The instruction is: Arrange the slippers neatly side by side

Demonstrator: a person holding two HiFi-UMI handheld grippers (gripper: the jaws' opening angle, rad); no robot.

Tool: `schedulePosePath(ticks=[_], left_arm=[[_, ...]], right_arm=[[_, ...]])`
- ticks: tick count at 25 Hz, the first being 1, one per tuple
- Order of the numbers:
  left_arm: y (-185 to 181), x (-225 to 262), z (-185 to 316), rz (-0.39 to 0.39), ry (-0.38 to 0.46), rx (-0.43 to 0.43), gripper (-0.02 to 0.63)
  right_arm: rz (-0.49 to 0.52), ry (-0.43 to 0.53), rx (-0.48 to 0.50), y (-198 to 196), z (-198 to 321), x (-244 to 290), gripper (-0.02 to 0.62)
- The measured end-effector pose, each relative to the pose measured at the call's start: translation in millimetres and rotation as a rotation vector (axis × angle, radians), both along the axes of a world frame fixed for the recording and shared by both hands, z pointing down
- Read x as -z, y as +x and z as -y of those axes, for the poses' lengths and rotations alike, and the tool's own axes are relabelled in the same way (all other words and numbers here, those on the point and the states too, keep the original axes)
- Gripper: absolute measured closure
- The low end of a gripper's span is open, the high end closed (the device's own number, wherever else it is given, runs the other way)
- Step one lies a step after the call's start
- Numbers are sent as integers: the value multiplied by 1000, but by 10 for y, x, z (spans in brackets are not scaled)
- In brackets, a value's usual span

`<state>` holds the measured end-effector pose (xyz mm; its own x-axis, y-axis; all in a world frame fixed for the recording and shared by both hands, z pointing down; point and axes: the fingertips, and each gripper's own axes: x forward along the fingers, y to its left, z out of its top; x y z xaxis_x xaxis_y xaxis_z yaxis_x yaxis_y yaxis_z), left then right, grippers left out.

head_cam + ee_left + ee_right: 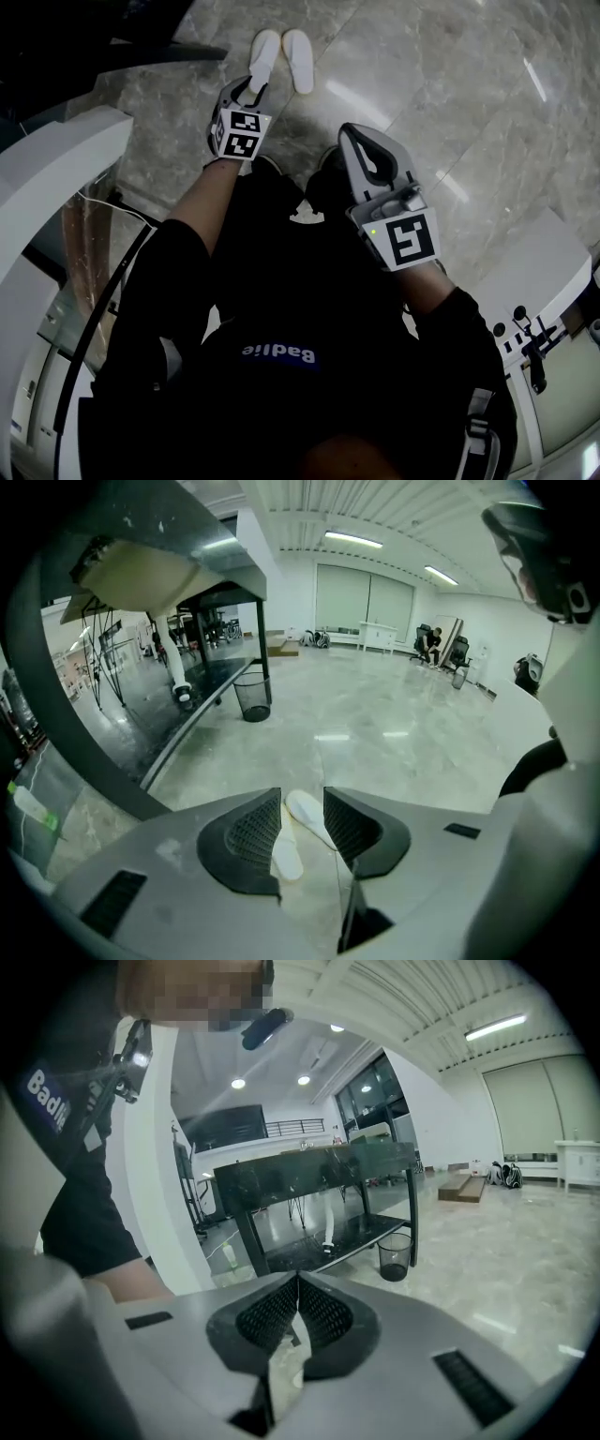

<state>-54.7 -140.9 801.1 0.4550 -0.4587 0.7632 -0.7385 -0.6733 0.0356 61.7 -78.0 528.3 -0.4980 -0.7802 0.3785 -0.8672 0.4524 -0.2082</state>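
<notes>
The two white slippers lie close together on the polished stone floor (pixel 422 84), the left slipper (pixel 265 54) slanting a little toward the right slipper (pixel 299 60), toes pointing away from the person. They look thin, flat and soft, so probably very light and floppy. A pinch at one end would likely let the rest droop, and a nudge should slide them easily over the glossy stone. The heel rim or the sole's side edge seems the firmest hold. The left tool (pixel 253 91) hangs just over the left slipper's heel, jaws spread, both slippers showing in the gap with neither pad pressing on them. The right tool (pixel 354 141) is held back near the body, jaws pressed together on nothing.
</notes>
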Motion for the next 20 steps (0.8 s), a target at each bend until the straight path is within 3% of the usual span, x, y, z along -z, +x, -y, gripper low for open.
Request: schedulePosePath(ticks=[5,7,10,12,20], left_arm=[[-77,-740,139,42,-23,25,491],[-86,-1039,174,50,-46,22,449],[-99,-1522,237,69,-85,13,448],[-101,-1852,286,87,-106,4,396],[-152,-2897,567,155,-94,-38,393]], right_arm=[[13,-1,-15,68,53,-534,595],[15,-4,-13,85,65,-737,595],[17,3,-13,123,112,-1039,595],[17,12,-15,158,147,-1239,595],[29,53,5,169,283,-1908,595]])
